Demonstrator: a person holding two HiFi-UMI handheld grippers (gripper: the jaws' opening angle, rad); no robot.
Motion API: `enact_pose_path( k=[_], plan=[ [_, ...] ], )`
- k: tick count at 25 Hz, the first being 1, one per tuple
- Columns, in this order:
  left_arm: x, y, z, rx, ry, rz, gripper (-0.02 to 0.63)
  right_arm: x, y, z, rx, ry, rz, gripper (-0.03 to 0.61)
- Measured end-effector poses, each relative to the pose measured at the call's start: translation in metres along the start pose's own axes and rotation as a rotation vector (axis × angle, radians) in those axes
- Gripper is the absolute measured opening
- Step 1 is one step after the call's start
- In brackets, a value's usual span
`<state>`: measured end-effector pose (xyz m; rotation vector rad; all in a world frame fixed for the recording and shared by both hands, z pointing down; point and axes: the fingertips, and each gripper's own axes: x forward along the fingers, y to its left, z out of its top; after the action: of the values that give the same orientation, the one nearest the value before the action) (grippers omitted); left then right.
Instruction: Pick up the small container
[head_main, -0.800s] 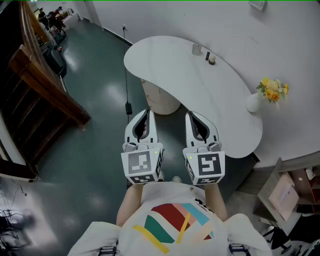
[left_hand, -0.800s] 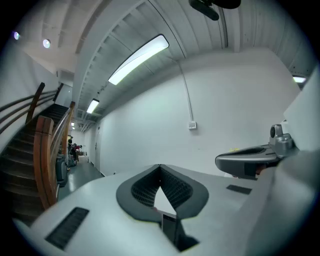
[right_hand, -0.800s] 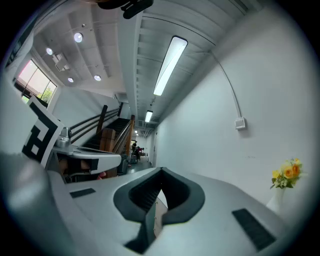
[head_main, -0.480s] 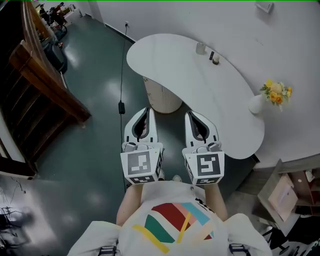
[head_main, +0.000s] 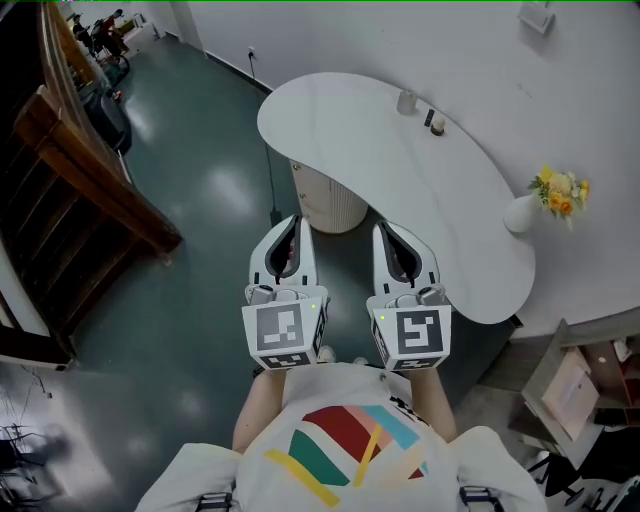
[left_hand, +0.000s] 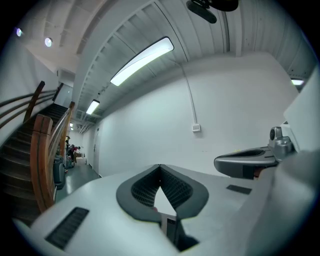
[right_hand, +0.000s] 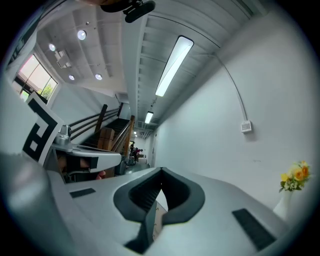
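The small container (head_main: 406, 101), a pale cup, stands at the far end of a curved white table (head_main: 360, 130), with two small dark items (head_main: 433, 122) beside it. Both grippers are held close to my chest, well short of the table and pointing toward it. The left gripper (head_main: 291, 224) has its jaws meeting at the tips with nothing between them, as the left gripper view (left_hand: 160, 168) shows. The right gripper (head_main: 386, 231) is likewise shut and empty in the right gripper view (right_hand: 161, 173). Neither gripper view shows the container.
A white vase with yellow flowers (head_main: 555, 195) stands at the table's right end, also seen as flowers (right_hand: 295, 177). A ribbed white pedestal (head_main: 325, 205) holds the table up. A cable (head_main: 272, 185) runs over the dark floor. A wooden stair rail (head_main: 90, 170) lies left; shelves with boxes (head_main: 590, 370) lie right.
The table and its items have slid slightly right and down in the head view as my viewpoint shifted. Both grippers stay shut and in the same place before my chest.
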<state>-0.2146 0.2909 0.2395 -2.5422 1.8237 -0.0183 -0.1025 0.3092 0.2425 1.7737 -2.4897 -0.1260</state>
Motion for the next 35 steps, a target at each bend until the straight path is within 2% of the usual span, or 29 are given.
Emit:
enact_pose_path(
  k=[7,18,23,29,35],
  plan=[
    [0.004,0.034,-0.008,-0.011,-0.008,0.004,0.018,0.013,0.023,0.002,-0.023,-0.002,-0.023,0.009],
    [0.01,0.046,-0.024,-0.008,-0.007,0.012,0.018,0.029,0.024,0.002,-0.013,-0.045,-0.019,0.009],
    [0.022,0.049,-0.034,-0.005,-0.011,0.037,0.018,0.041,0.017,-0.006,0.034,-0.068,0.009,0.011],
    [0.043,0.047,-0.018,0.017,-0.045,0.029,0.018,0.058,0.002,0.001,0.053,-0.095,0.005,0.011],
    [0.068,0.043,-0.026,0.051,-0.019,0.026,0.018,0.079,-0.013,-0.008,0.074,-0.09,0.009,0.011]
  ],
)
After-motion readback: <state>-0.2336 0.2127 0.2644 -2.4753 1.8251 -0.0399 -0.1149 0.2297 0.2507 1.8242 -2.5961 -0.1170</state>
